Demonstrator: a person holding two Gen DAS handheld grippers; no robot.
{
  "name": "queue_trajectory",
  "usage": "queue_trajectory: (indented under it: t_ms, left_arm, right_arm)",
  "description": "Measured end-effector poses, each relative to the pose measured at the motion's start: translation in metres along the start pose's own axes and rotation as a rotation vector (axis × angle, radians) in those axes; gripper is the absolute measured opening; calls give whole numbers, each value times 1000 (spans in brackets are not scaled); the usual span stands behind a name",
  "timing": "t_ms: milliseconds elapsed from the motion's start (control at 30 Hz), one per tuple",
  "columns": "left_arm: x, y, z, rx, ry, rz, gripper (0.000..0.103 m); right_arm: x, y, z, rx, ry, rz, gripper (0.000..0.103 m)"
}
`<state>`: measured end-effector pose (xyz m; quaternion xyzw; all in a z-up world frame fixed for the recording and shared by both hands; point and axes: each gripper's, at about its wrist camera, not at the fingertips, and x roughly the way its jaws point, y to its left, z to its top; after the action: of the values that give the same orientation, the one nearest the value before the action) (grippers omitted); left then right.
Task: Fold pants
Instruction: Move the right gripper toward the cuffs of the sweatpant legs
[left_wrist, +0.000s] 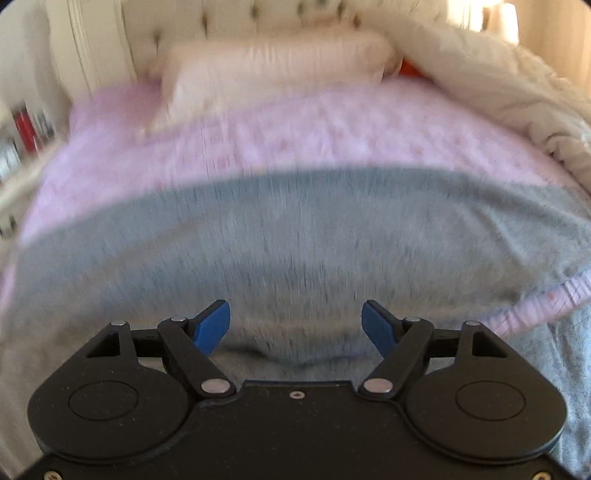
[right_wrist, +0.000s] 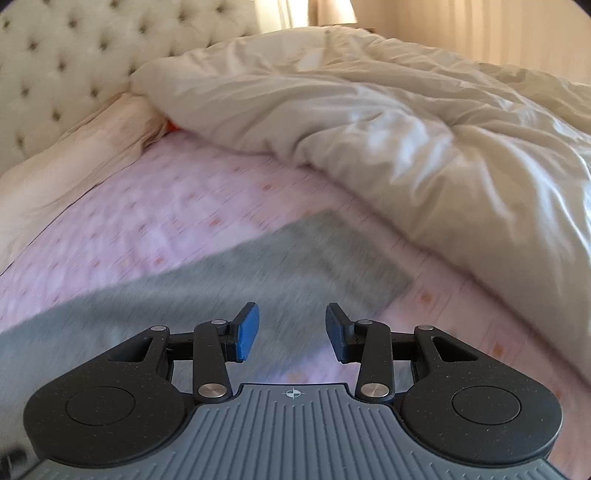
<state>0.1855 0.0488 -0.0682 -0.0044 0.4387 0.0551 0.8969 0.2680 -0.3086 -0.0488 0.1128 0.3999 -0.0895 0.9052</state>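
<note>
Looking through the left wrist camera, the left gripper (left_wrist: 295, 325) sits at the bottom middle of the frame. Its two blue fingers (left_wrist: 212, 326) are spread wide apart and hold nothing. The gray pants (left_wrist: 295, 243) fill the middle of the frame from the left edge to the right edge, right in front of the fingers. This picture is blurry, so small folds are hard to see. The pants lie on a pink sheet (left_wrist: 258, 136) with little spots on it. A pale pillow (left_wrist: 273, 66) sits in the upper middle, against a cream padded headboard (left_wrist: 288, 14). A cream blanket (left_wrist: 498, 81) is bunched up in the upper right.

In the right wrist camera, the right gripper (right_wrist: 291, 328) is at the bottom middle. Its blue fingers (right_wrist: 246, 330) are apart too, with nothing between them. The gray pants (right_wrist: 221, 288) run from the lower left up to a square end in the middle right of the frame. The pink sheet (right_wrist: 147, 221) shows in the left and middle. The big cream blanket (right_wrist: 406, 140) takes up the upper right. The pillow (right_wrist: 74, 162) lies at the left, under the headboard (right_wrist: 74, 55) in the upper left corner.
</note>
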Motion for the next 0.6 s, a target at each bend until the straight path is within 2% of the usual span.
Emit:
queue_trajectory:
  t_ms: [67,100,167,333,500,600]
  left_arm:
    - [14,3,-7,-20,95,-21,79]
    - [17,4,-11,-20,106,-25,79]
    - [14,3,-19,1,75,-27,80]
    - [13,1,-22,1,79,-35,81]
    - [14,2,-26,5,53,-38,82]
    - [13,0,-26,4,54,-39,85]
  right_arm:
    - [15,-6,12,-4,-11,-32,39]
    - [23,-9,19,-6,-16,-49,39]
    - [41,-17,32,-8,-16,-82,39]
    - [80,-31,49,-10,6,-140,39]
    - [111,-44,51,12,77,-127,40]
    - [111,-40,46,-28,66,-97,42]
